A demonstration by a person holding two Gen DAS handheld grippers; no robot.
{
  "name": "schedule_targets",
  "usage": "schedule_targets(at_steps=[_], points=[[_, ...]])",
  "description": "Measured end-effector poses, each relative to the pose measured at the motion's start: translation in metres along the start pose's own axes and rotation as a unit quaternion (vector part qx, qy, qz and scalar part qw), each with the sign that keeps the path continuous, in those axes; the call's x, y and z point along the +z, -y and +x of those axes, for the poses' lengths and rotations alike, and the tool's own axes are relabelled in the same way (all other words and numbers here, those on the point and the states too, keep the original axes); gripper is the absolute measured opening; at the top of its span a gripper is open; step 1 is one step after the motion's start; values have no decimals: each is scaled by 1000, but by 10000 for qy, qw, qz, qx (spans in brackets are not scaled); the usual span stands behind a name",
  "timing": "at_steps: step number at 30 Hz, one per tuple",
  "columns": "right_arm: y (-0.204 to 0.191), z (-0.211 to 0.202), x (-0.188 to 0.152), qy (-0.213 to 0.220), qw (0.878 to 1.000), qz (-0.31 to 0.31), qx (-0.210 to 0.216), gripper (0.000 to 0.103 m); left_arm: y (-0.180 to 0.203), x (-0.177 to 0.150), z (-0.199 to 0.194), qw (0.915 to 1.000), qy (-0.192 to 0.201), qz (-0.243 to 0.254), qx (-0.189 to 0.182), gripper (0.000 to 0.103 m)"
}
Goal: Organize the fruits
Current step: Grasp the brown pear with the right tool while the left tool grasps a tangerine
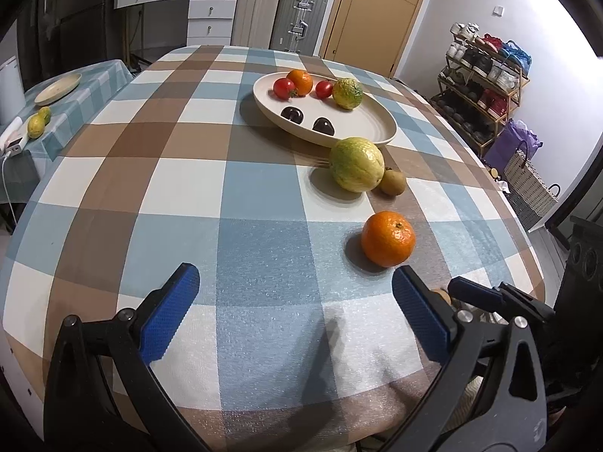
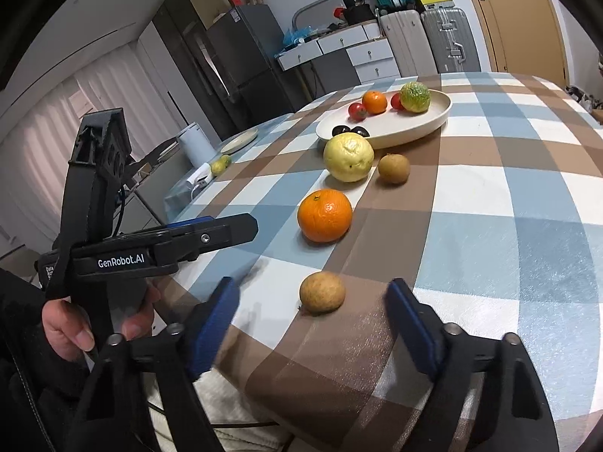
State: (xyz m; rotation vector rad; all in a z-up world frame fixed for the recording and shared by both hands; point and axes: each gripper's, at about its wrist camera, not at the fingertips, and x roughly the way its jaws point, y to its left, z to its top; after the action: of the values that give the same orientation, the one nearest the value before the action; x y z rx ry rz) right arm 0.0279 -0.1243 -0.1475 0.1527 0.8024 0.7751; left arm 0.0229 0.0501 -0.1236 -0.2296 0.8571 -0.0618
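Observation:
A cream plate (image 1: 377, 128) (image 2: 433, 118) on the checked table holds an orange, two tomatoes, a green-yellow fruit and two dark fruits. Loose on the cloth lie a yellow-green guava (image 1: 356, 164) (image 2: 348, 156), a small brown fruit (image 1: 392, 182) (image 2: 394, 167), an orange (image 1: 388, 238) (image 2: 325, 215) and a second small brown fruit (image 2: 322, 292). My left gripper (image 1: 296, 307) is open and empty, with the orange just beyond its right finger. My right gripper (image 2: 312, 307) is open, the near brown fruit between its fingertips.
A side table at the left holds a second plate (image 1: 58, 88) and two small yellow-green fruits (image 1: 37, 122). Suitcases, drawers and a door stand behind the table. A shoe rack (image 1: 486, 86) stands at the right. The table's near edge is close below both grippers.

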Motion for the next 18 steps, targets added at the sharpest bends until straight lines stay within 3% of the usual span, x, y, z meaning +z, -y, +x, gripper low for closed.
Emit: schedule_targets(at_steps=[2, 4, 8, 18], points=[[-2, 2, 0, -22, 10000, -63, 10, 70, -1, 0, 0, 10000, 6, -7, 19, 102], [-4, 4, 0, -43, 9998, -158, -116, 53, -2, 1, 1, 10000, 2, -37, 21, 102], [-4, 7, -1, -86, 9995, -199, -244, 29, -3, 2, 1, 10000, -1, -38, 39, 102], [15, -4, -2, 145, 9997, 156, -109, 27, 2, 4, 5, 10000, -53, 22, -37, 102]])
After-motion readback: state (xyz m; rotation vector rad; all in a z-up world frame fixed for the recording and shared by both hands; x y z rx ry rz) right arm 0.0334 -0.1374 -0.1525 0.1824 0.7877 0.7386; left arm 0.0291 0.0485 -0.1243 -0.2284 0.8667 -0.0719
